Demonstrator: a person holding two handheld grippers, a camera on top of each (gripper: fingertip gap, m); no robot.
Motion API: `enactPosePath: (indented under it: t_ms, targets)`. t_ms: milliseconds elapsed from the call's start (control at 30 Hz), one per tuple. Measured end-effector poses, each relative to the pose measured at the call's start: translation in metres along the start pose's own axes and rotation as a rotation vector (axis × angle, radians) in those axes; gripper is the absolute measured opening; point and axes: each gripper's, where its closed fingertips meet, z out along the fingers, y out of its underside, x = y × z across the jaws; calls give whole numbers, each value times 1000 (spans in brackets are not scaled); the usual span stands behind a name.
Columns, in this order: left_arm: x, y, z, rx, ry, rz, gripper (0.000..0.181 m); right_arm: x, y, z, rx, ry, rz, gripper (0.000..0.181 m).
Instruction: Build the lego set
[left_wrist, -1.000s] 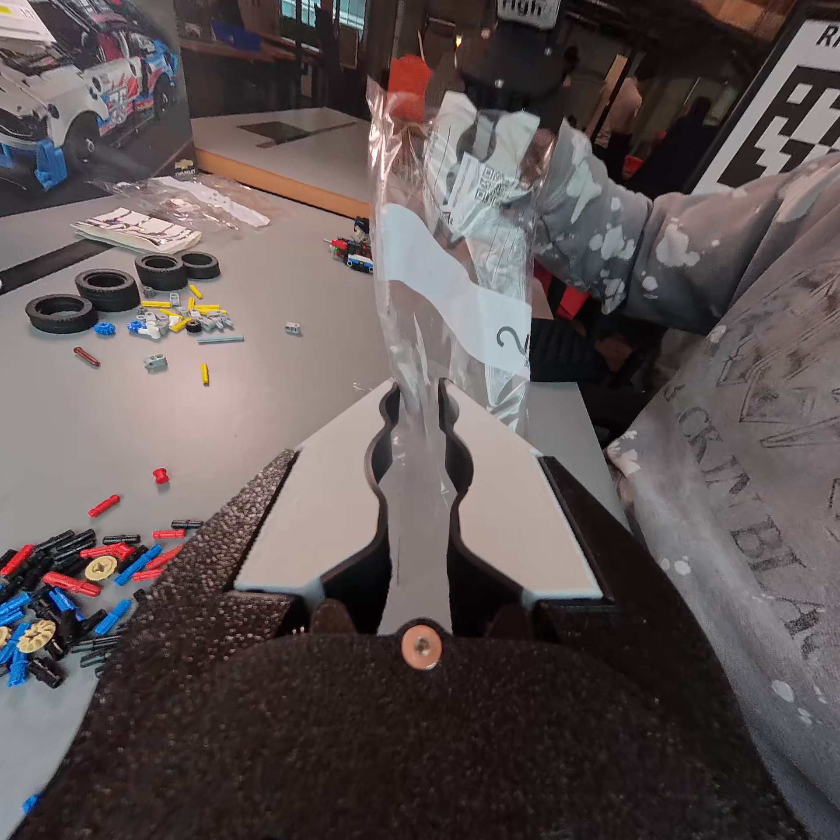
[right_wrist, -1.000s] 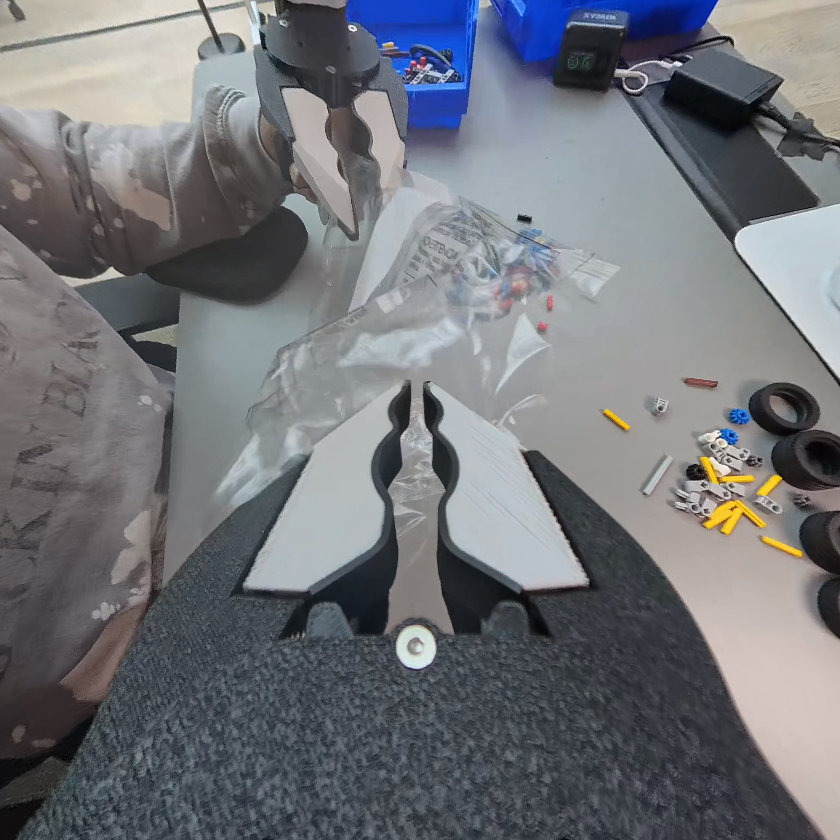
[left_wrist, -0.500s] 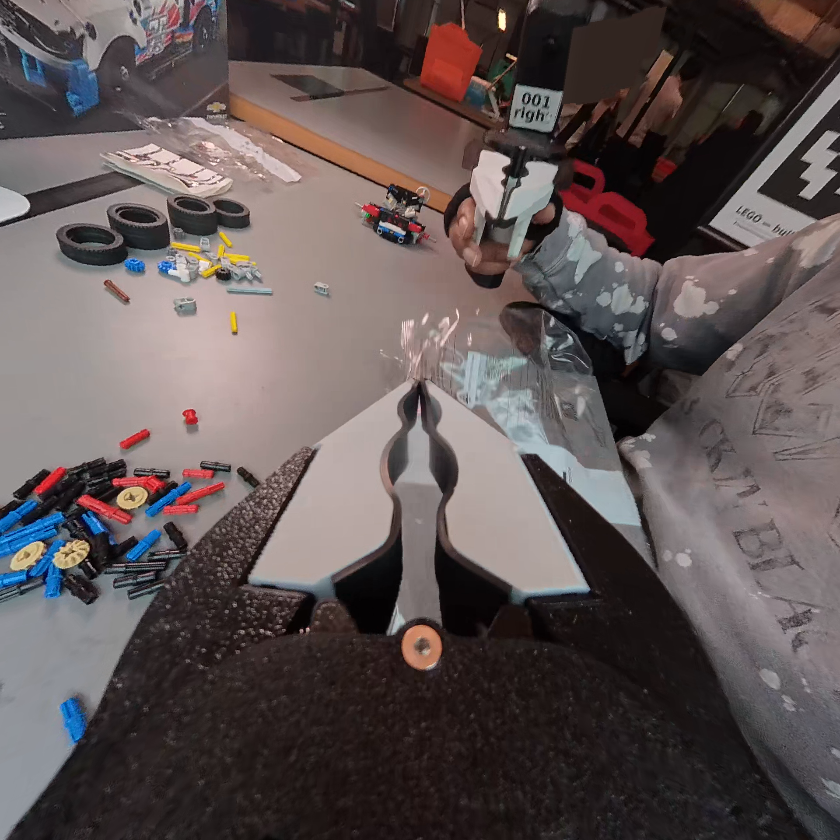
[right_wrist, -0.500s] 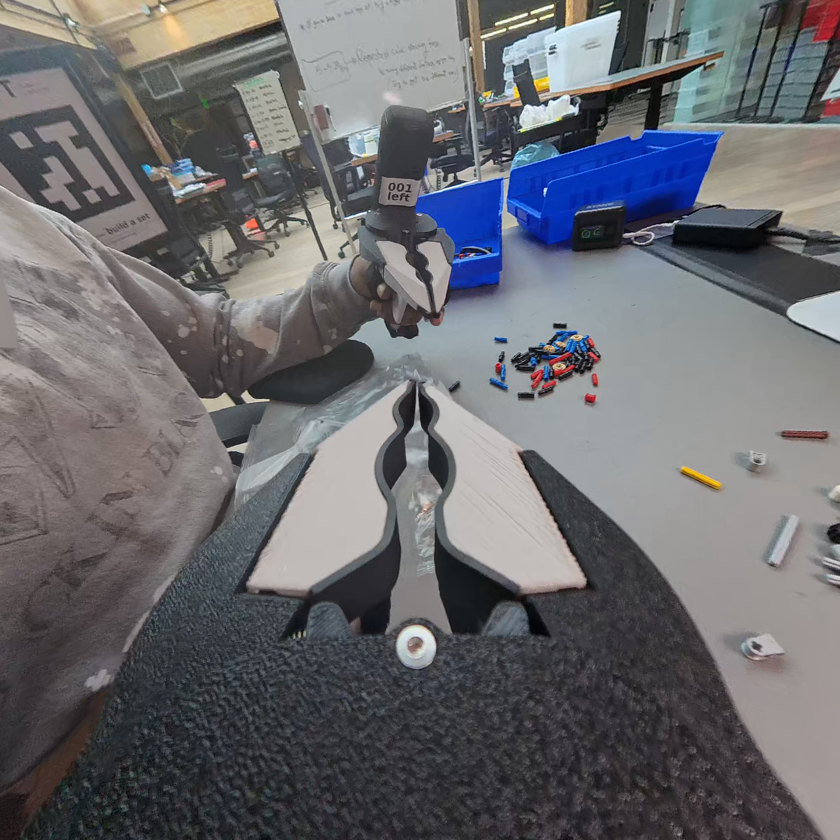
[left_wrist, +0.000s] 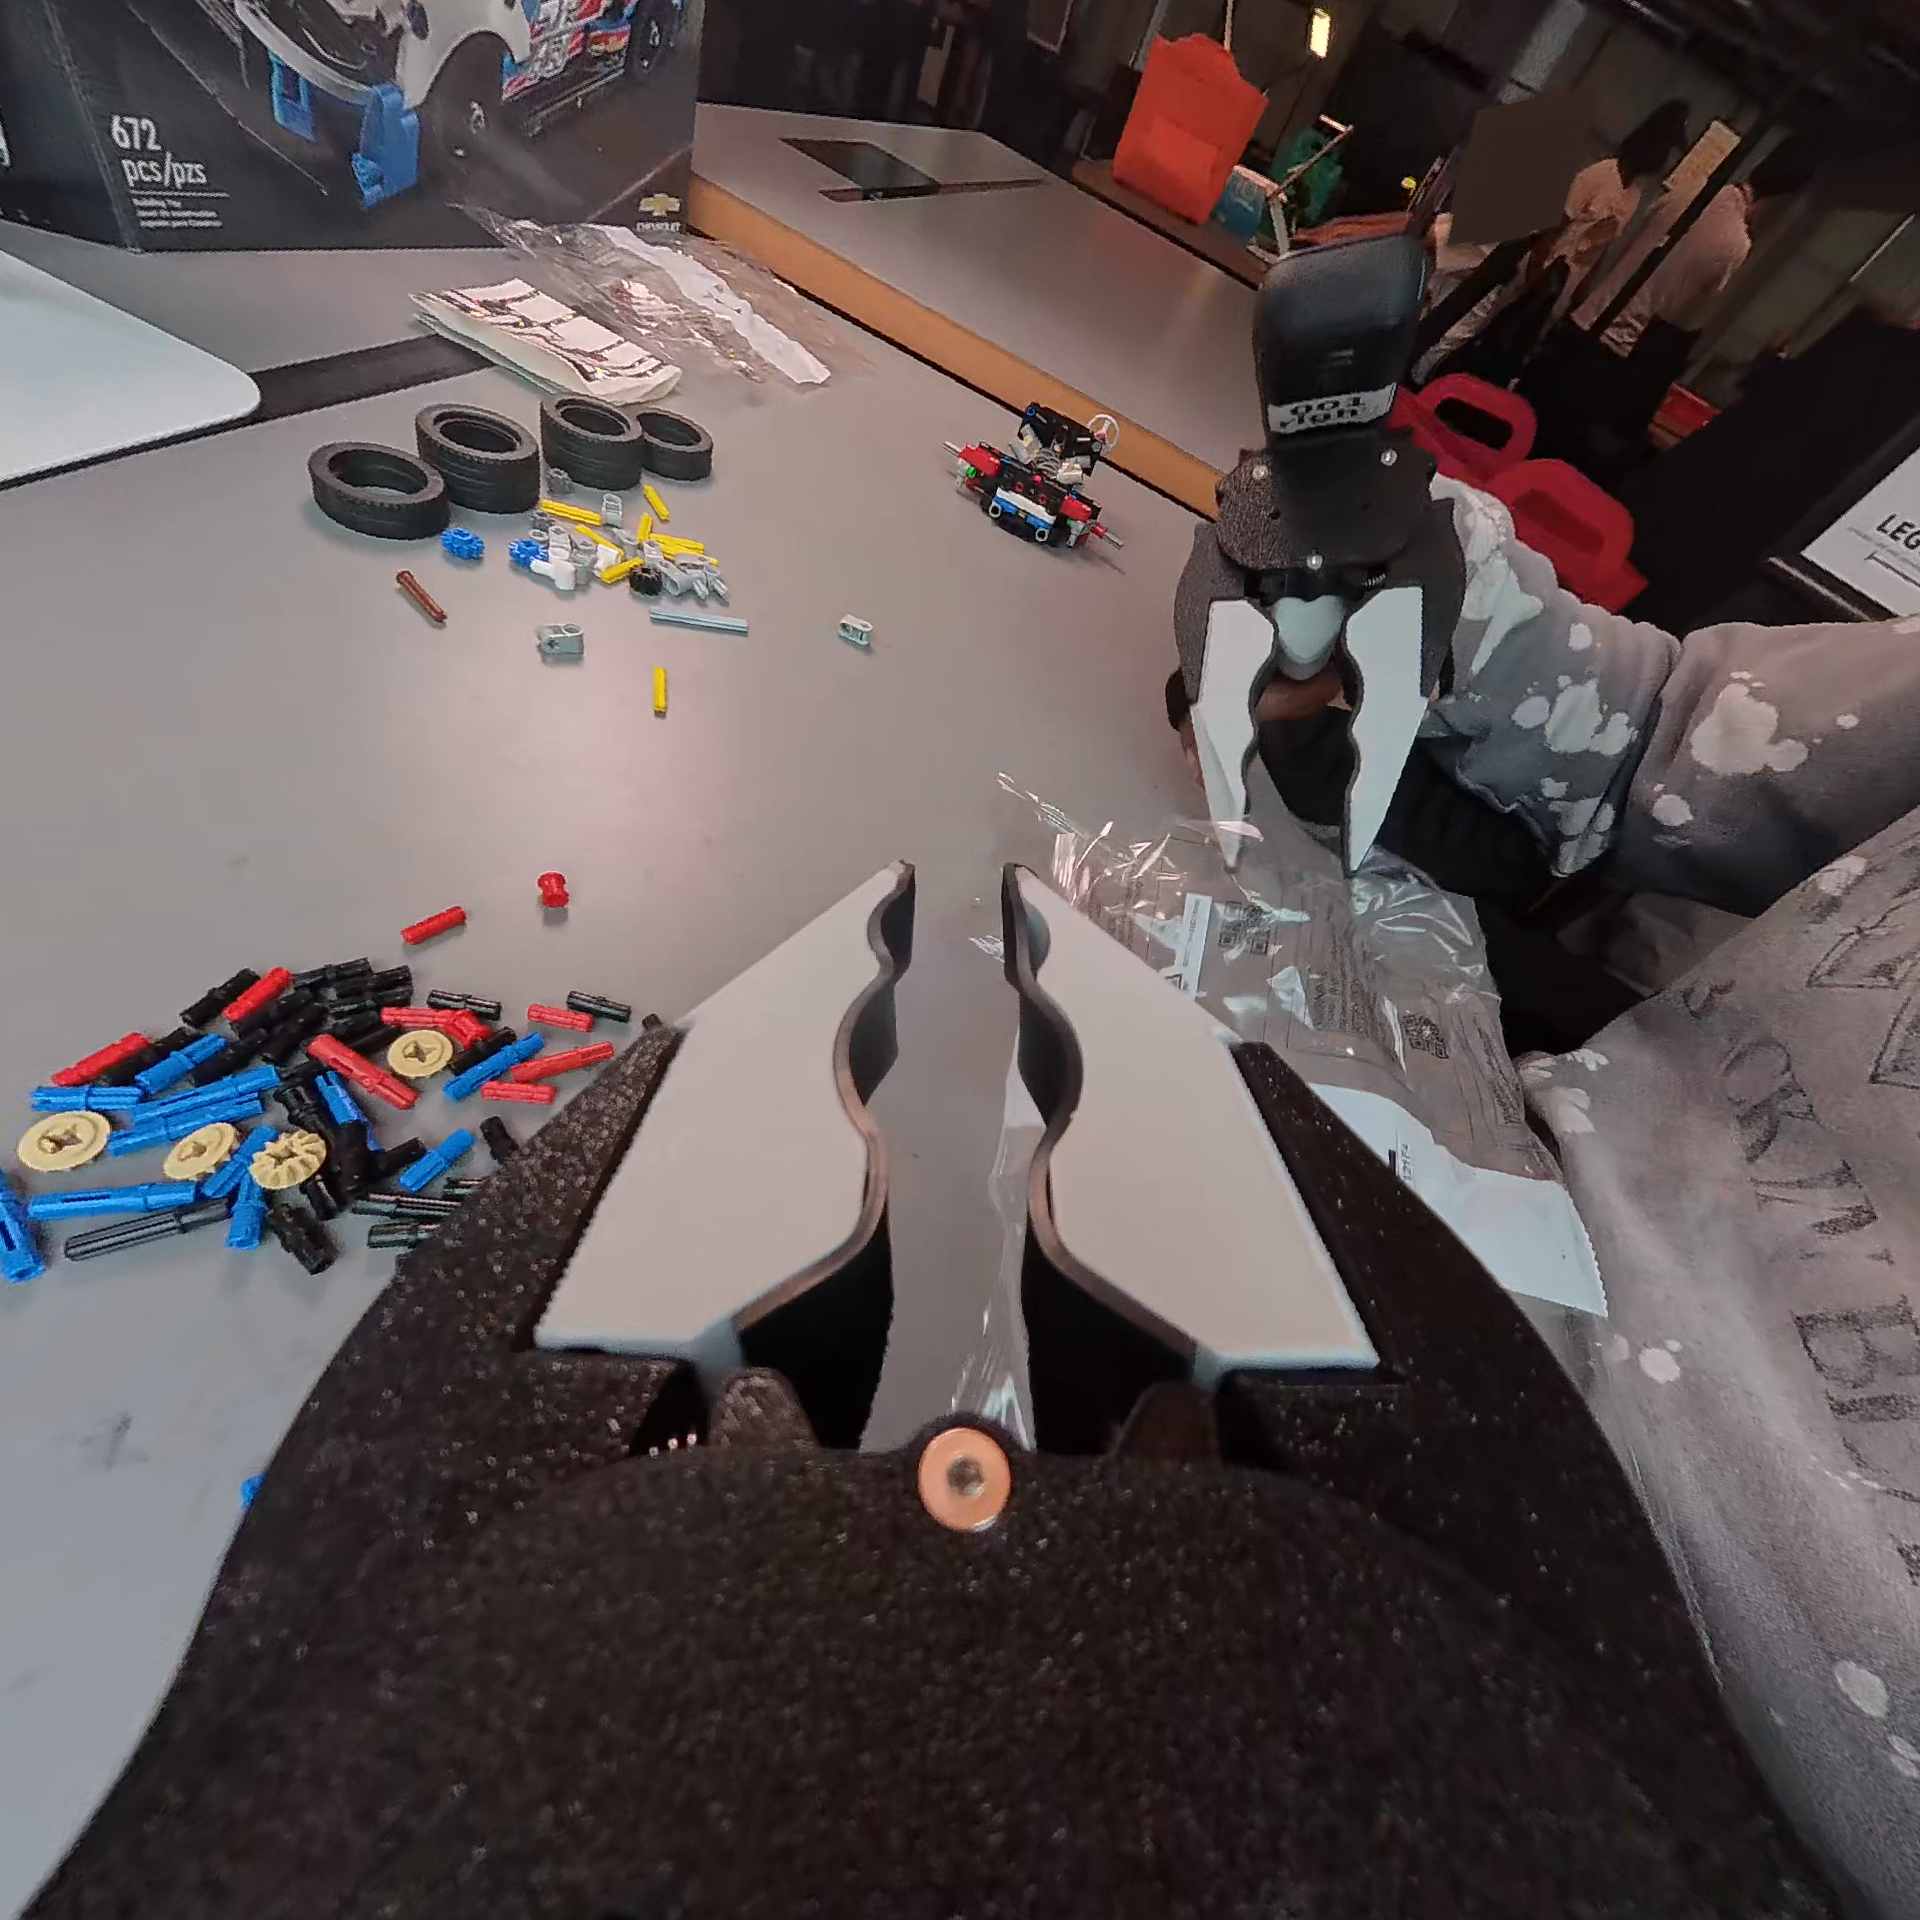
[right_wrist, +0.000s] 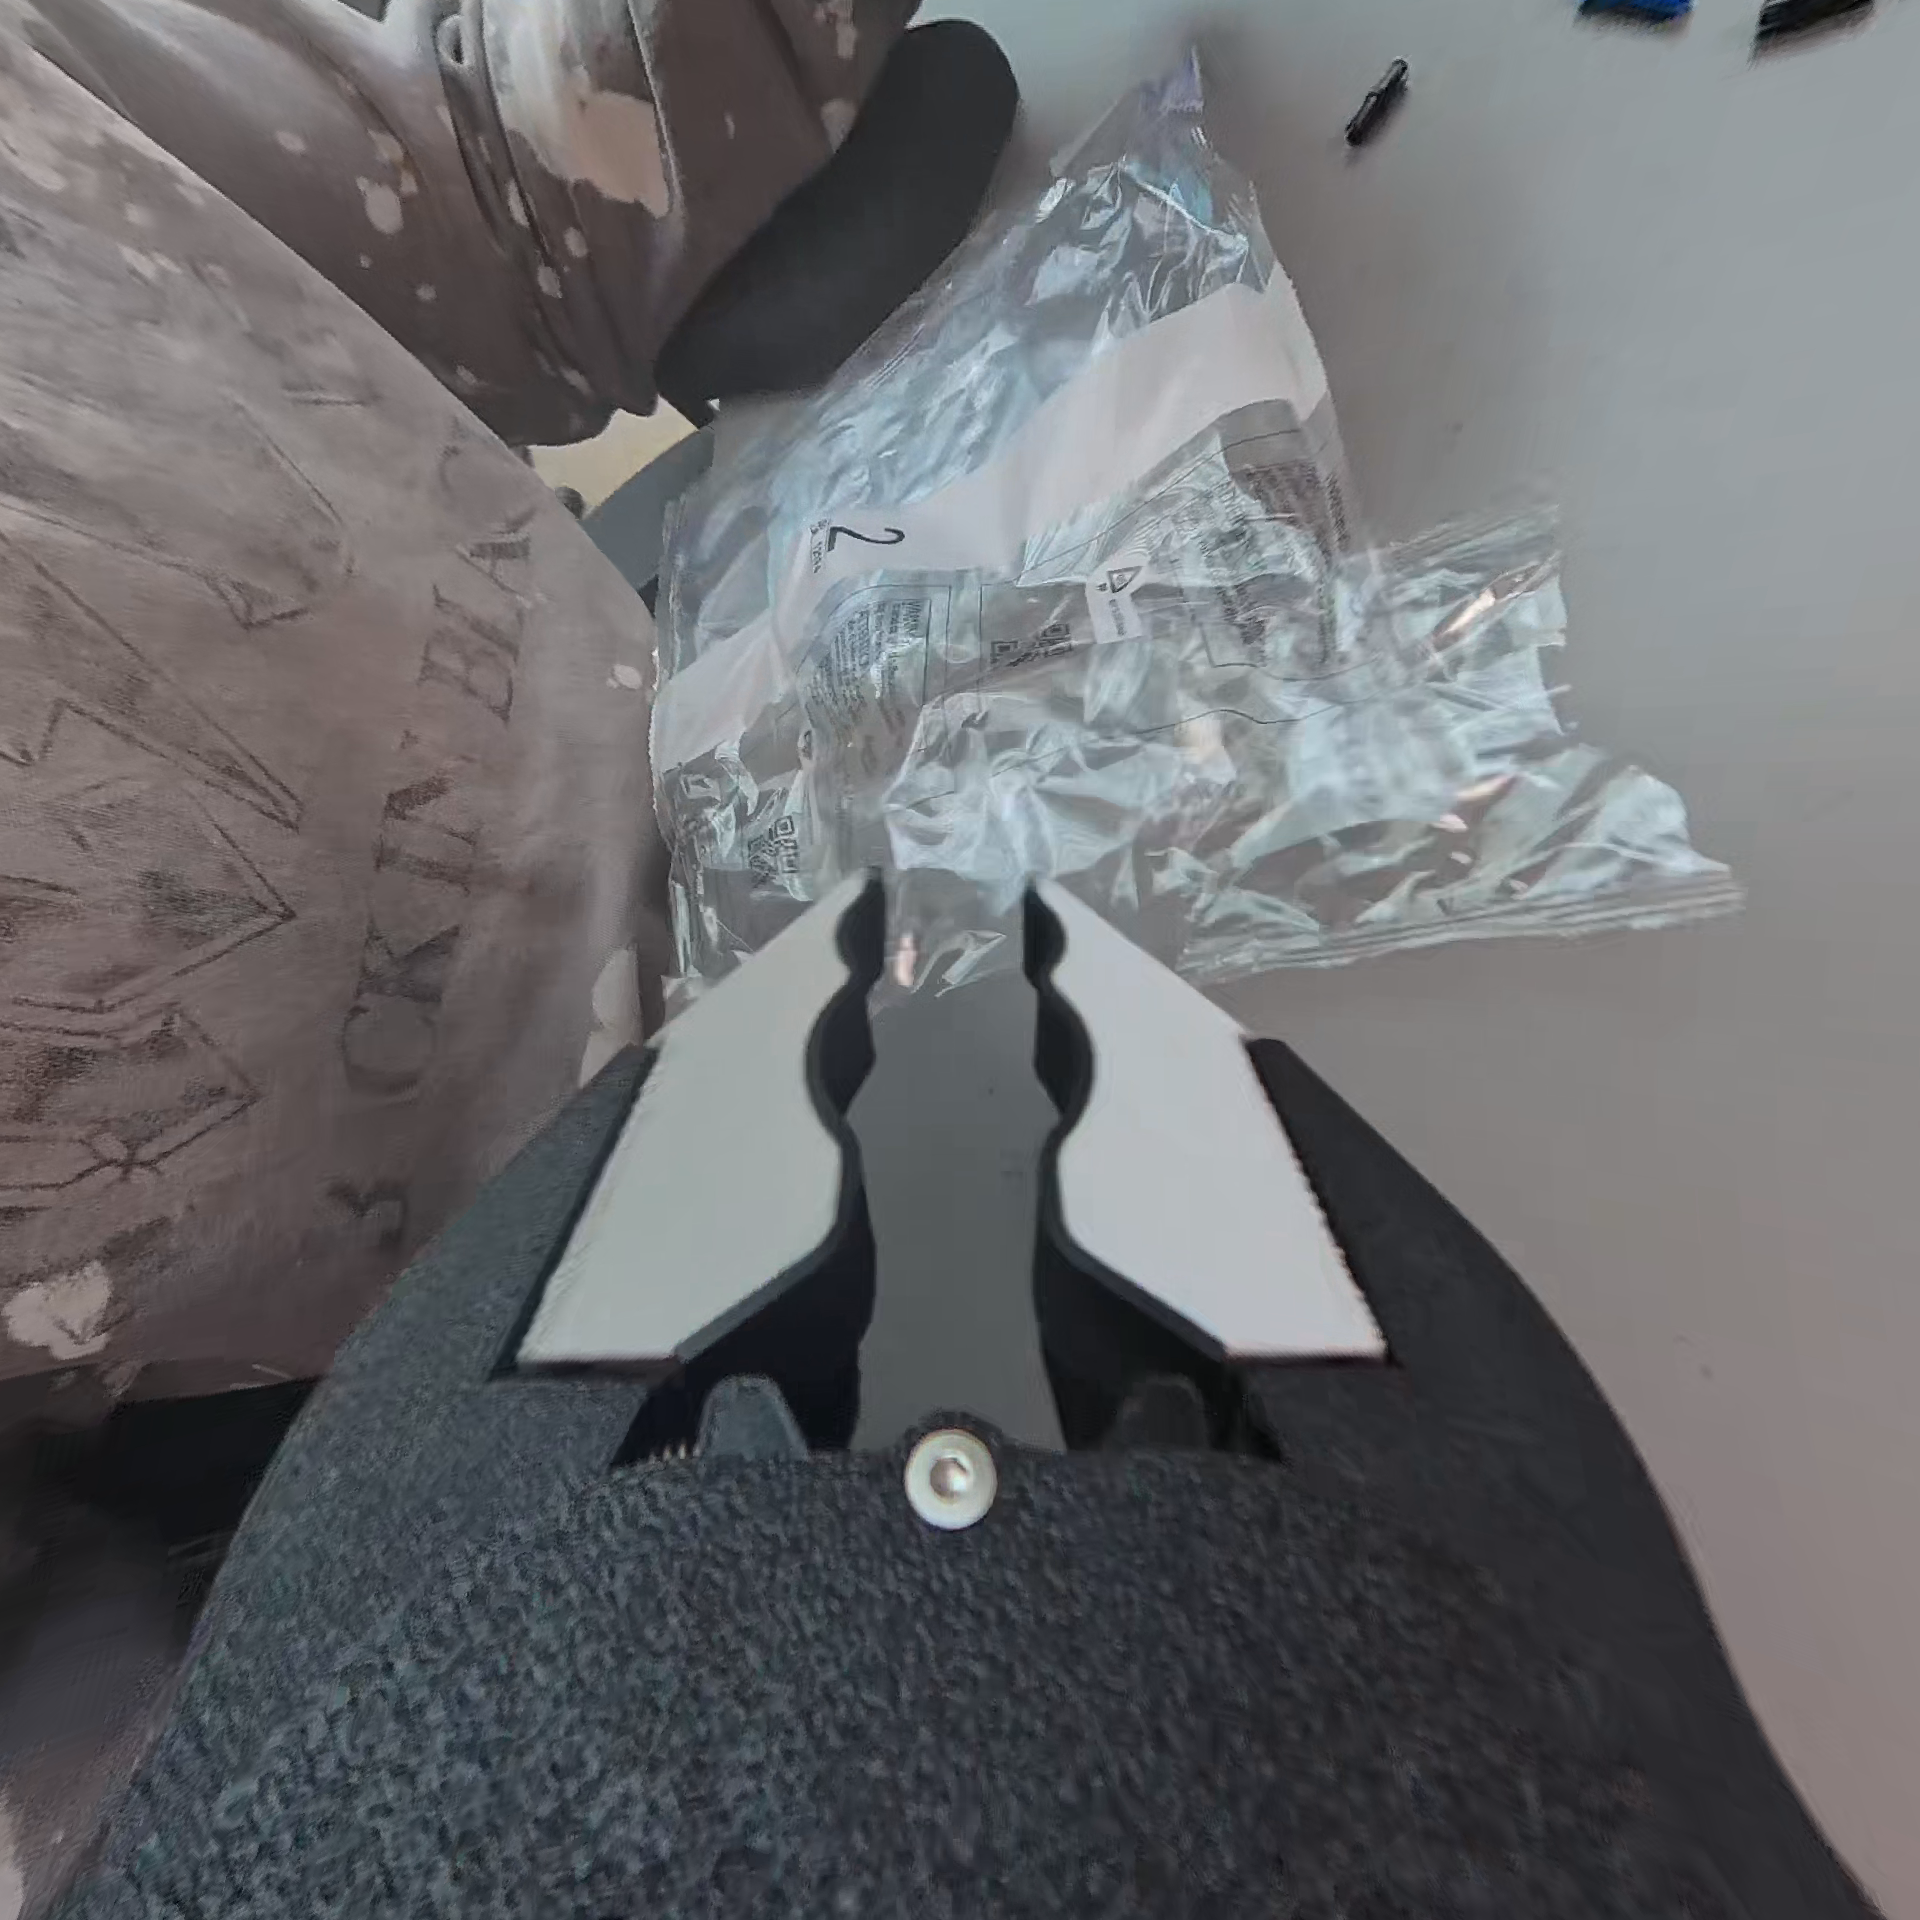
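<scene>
An empty clear plastic bag (left_wrist: 1340, 997) lies crumpled on the grey table's near right edge; it also shows in the right wrist view (right_wrist: 1091, 623). My left gripper (left_wrist: 958, 878) is open and empty, just left of the bag, with a bit of the bag's edge under its jaws. My right gripper (right_wrist: 951, 894) is open and empty, pointing down over the bag; in the left wrist view it (left_wrist: 1297, 862) hovers with its tips at the bag's far edge. A pile of red, blue and black pins (left_wrist: 291, 1081) lies to the left.
Several black tyres (left_wrist: 499, 468) and small yellow and grey parts (left_wrist: 613, 551) lie farther back. A small partial build (left_wrist: 1034, 483) stands mid-table. The set's box (left_wrist: 343, 114) and a sticker sheet (left_wrist: 551, 338) are at the back. A loose black pin (right_wrist: 1374, 99) lies beyond the bag. The tips of one gripper are about 20 cm away from the tips of the other.
Both grippers were shut on the bag, holding it up; both have opened and let it go. The bag now lies on the table, and the right gripper has tipped down over it.
</scene>
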Motion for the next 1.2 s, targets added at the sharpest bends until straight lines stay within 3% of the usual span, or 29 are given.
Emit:
enactPosePath:
  t_ms: [100,167,267,367,500,600,667,767,833,933,1033,1200]
  targets:
    - [-1,-5,-4,31,3,-17,19,-8,-23,0,116,-53,-69,6]
    - [-3,-15,-12,93,12,-41,26,-16,-47,-23,268,-28,-209,0]
    - [-12,-40,-32,265,37,-139,51,-33,-81,-67,534,10,-373,0]
    - [-19,-55,-48,395,92,-249,69,-34,-95,-95,665,186,-550,0]
    - [-17,-40,-32,319,164,-337,80,-35,-103,-101,658,439,-776,0]
    - [-7,-38,-21,315,255,-397,68,-43,-109,-103,676,524,-877,0]
    - [6,-44,-22,336,328,-381,37,-41,-108,-102,666,564,-900,0]
    - [12,-54,-27,389,277,-261,1,-33,-101,-91,633,549,-875,0]
    - [11,-57,-30,398,205,-170,0,-19,-95,-84,593,517,-782,1]
    - [6,-60,-38,396,108,-86,0,2,-70,-78,448,390,-576,25]
    - [9,-63,-42,390,89,-50,0,-1,-47,-94,370,250,-436,41]
    - [16,-66,-34,374,80,-6,0,30,-83,-167,627,587,-410,49]
